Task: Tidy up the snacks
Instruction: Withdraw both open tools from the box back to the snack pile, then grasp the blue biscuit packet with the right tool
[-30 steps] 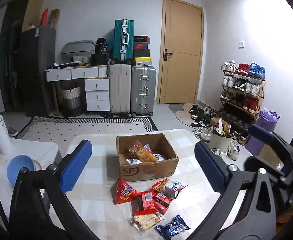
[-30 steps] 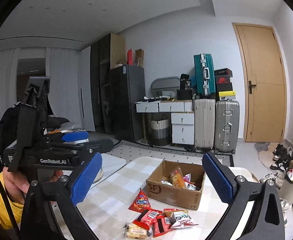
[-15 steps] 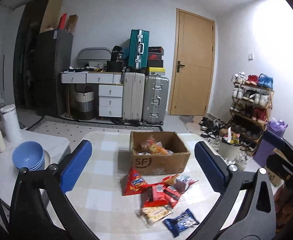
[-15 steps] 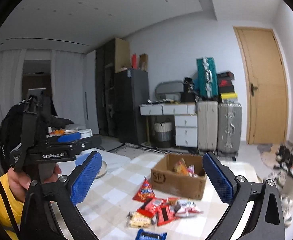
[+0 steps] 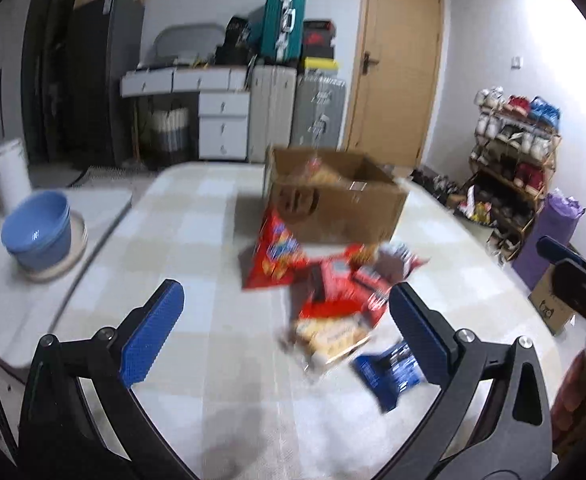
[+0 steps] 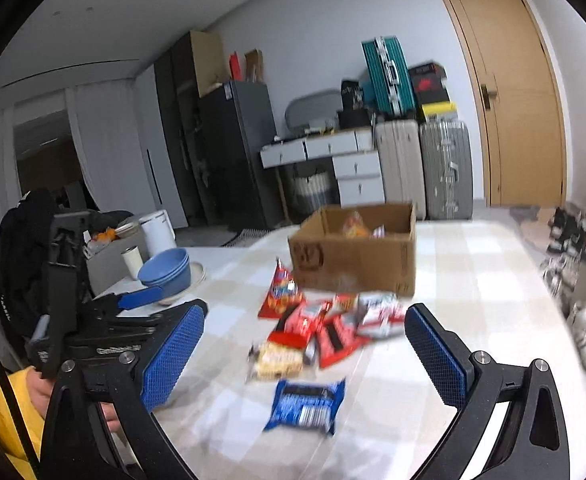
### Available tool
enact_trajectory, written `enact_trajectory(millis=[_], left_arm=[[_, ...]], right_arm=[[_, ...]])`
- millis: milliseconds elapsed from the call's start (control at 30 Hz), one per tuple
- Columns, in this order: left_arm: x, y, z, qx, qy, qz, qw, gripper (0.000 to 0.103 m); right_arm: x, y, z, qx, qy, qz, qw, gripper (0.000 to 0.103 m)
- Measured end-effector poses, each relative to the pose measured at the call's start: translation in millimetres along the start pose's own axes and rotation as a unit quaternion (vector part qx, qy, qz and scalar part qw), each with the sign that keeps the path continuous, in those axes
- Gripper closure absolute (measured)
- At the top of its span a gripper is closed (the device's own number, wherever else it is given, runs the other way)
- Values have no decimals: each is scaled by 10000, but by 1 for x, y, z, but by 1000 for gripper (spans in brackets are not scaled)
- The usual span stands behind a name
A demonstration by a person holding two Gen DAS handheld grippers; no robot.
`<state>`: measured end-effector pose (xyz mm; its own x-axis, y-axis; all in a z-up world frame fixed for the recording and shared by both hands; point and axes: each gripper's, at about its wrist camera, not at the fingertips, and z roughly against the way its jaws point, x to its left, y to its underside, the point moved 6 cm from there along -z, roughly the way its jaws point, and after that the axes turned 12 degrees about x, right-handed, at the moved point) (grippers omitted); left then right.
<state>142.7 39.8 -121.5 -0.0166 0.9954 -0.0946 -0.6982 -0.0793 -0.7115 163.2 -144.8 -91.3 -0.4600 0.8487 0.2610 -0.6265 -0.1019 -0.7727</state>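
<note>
Left wrist view: the left gripper (image 5: 287, 314) hangs above the checked table (image 5: 197, 240) with its blue pads spread wide and nothing between them. The snack pile lies ahead, in front of the cardboard box (image 5: 335, 206): a red triangular bag (image 5: 275, 254) leans near the box's front wall, red packets (image 5: 341, 290) sit just below it, then a yellow biscuit pack (image 5: 329, 334), and a blue packet (image 5: 391, 368) nearest the right pad. All print here is smeared by motion blur.

Right wrist view: the right gripper (image 6: 305, 344) is likewise released and empty, above the blue packet (image 6: 307, 404). The biscuit pack (image 6: 279, 360) and red packets (image 6: 321, 328) lie between it and the box (image 6: 357, 254), which already holds some snacks. The left gripper's body reads roughly "GenRobot"; the box logo is unreadable.
</note>
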Motion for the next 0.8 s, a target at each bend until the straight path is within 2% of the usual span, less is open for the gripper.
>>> enact_trajectory(millis=[167,267,500,700,800], left_arm=[[6,20,-38,193,68,117,9997,0],[5,26,-45,178,22,60,9998,0],[1,34,-68,420,93,47,9991,0],[3,37,-71,507,183,167,9984,0],[8,38,-74,551,266,318,9976,0]], right_arm=[[-13,27,-26,309,-51,-415,9986,1],[-19,38,-42,547,-41,-578,9968,1],[-11,51,-80,1264,27,-365,9913,1],[-15,63,-122,2033,60,-485,9779,1],[-14,66,-132,2170,100,-492,9749,1]])
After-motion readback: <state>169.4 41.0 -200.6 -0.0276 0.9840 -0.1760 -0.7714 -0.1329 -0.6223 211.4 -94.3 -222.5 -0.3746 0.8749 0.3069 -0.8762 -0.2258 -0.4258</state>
